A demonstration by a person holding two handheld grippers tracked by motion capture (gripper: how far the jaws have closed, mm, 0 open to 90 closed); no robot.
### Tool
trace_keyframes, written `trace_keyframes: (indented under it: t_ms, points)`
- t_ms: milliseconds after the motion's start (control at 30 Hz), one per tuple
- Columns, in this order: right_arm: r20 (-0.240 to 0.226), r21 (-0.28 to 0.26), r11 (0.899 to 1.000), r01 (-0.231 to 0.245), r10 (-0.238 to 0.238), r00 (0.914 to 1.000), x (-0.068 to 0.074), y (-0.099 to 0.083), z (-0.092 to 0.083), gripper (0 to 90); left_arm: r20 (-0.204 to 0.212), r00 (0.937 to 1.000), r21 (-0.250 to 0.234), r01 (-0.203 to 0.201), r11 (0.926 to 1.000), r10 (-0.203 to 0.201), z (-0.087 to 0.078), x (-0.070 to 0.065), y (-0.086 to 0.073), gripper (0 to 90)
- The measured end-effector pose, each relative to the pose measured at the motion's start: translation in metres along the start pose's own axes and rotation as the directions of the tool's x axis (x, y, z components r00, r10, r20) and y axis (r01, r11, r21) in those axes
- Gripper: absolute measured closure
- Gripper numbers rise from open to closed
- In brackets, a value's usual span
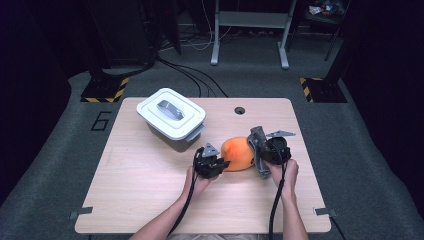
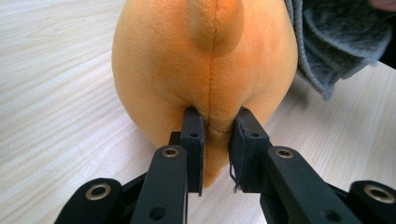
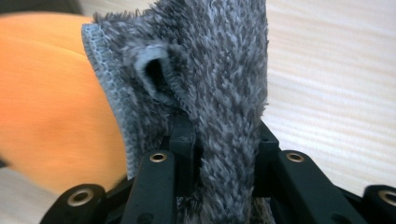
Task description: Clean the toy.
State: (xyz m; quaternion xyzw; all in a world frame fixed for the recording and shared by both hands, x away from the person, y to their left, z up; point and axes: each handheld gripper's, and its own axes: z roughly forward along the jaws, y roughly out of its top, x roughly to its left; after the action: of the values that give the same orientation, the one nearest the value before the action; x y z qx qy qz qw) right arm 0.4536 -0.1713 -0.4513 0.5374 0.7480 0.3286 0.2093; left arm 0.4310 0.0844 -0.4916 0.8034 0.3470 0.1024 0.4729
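An orange plush toy point(image 1: 238, 154) lies on the wooden table point(image 1: 150, 180), right of the middle. My left gripper point(image 1: 220, 164) is shut on the plush toy point(image 2: 205, 60), its pads pinching a fold at the seam on the toy's near end. My right gripper point(image 1: 257, 150) is shut on a grey fluffy cloth point(image 1: 257, 145). The grey cloth point(image 3: 210, 84) stands up between the jaws and rests against the plush toy point(image 3: 51, 93) on its right side. That cloth point(image 2: 336, 42) also shows behind the toy in the left gripper view.
A white lidded box point(image 1: 171, 117) with a grey handle stands at the back left of the table. A small round hole point(image 1: 239, 110) sits near the far edge. Table legs and cables lie on the floor beyond.
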Motion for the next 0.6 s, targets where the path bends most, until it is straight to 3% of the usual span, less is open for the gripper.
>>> trace_keyframes:
  t_ms: [167, 300, 500, 600]
  points:
    - [-0.006, 0.008, 1.000, -0.009, 0.009, 0.9999, -0.006, -0.001, 0.000, 68.8, -0.004, 0.9998, 0.007, -0.018, 0.9998, 0.018, 0.000, -0.001, 0.000, 76.5]
    - [-0.042, -0.045, 0.999, 0.002, -0.004, 0.9991, -0.001, 0.002, -0.016, 68.7, -0.003, 0.9998, 0.006, -0.021, 0.9998, 0.021, 0.000, 0.000, 0.000, 76.5]
    - [-0.083, -0.099, 0.990, 0.101, -0.109, 0.9906, 0.033, 0.016, -0.036, 68.7, -0.008, 0.9995, 0.007, -0.031, 0.9995, 0.031, 0.000, -0.002, 0.000, 76.4]
    - [-0.099, -0.100, 0.981, 0.166, -0.176, 0.9794, 0.055, 0.022, -0.038, 68.6, -0.007, 0.9994, 0.011, -0.033, 0.9994, 0.033, 0.000, -0.002, 0.000, 76.3]
